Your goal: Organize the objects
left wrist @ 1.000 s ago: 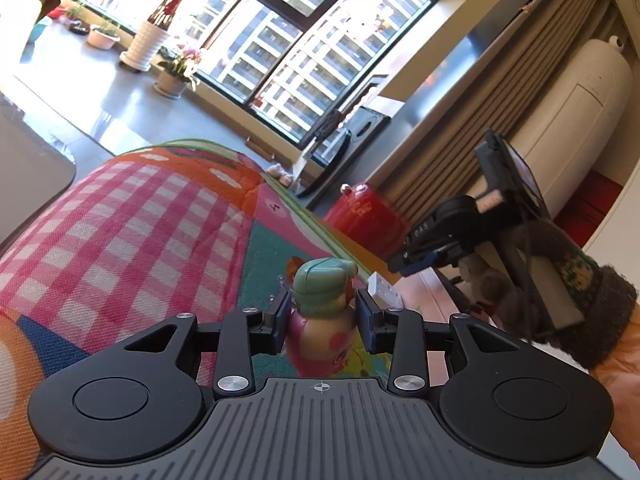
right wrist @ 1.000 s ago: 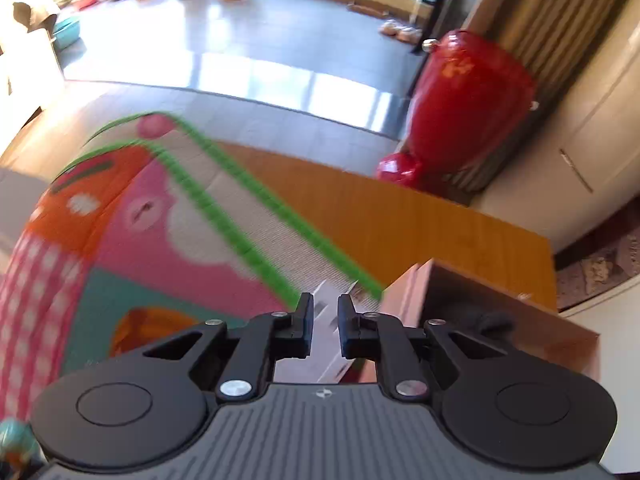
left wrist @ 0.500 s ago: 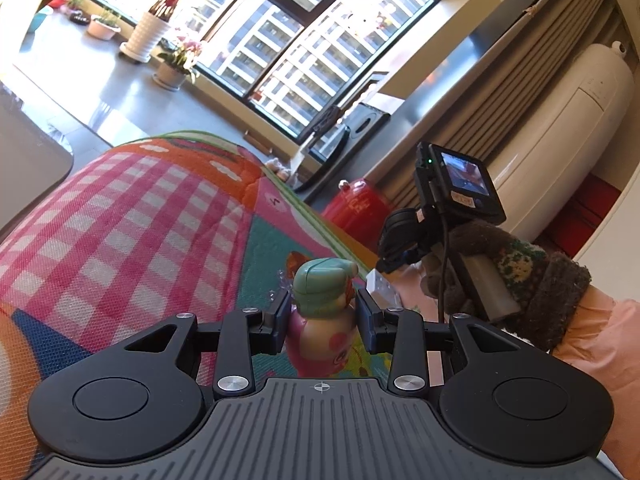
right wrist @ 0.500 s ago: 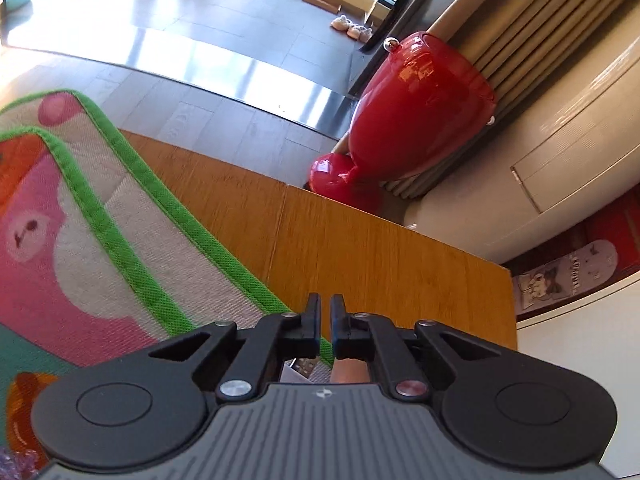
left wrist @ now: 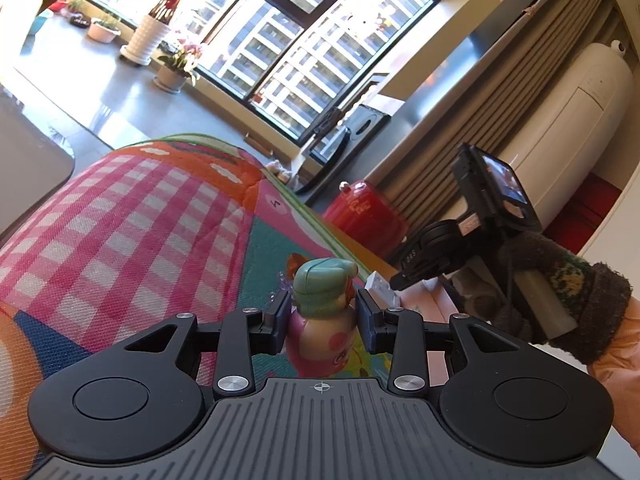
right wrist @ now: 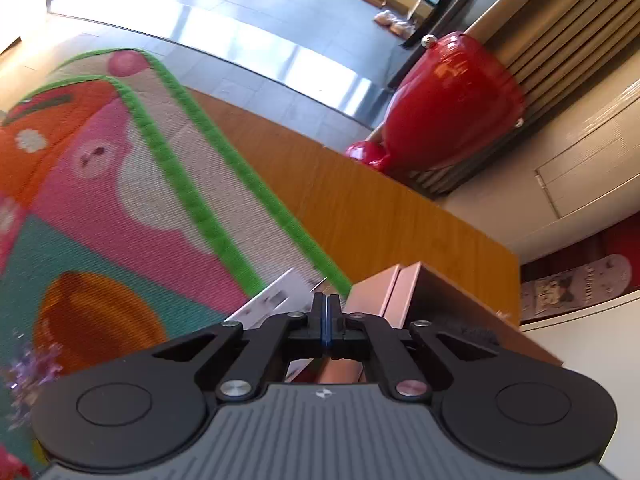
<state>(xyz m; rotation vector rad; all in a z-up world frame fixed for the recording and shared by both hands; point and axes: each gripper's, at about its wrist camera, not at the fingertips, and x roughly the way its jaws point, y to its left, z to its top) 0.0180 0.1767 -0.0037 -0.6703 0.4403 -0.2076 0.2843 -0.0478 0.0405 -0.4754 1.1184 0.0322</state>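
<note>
My left gripper point(left wrist: 322, 322) is shut on a small toy figure point(left wrist: 324, 316) with a green cap and a pink body, held above the colourful play mat point(left wrist: 132, 240). My right gripper point(right wrist: 327, 312) is shut and empty, its pads pressed together, above a white box point(right wrist: 276, 300) and a pink open box point(right wrist: 404, 292) at the mat's edge. The right gripper also shows in the left wrist view point(left wrist: 404, 278), held by a gloved hand, close to the white box point(left wrist: 380, 288).
A large red vase point(right wrist: 452, 104) stands on the floor beyond a wooden board point(right wrist: 360, 208). A purple sparkly object point(right wrist: 32, 368) lies on the mat at lower left. A white floor unit point(left wrist: 568, 120) and curtains stand at right.
The right gripper's jaws have closed fully, from a narrow gap. It swung away toward the vase, then back over the white and pink boxes. The left gripper kept holding the toy figure.
</note>
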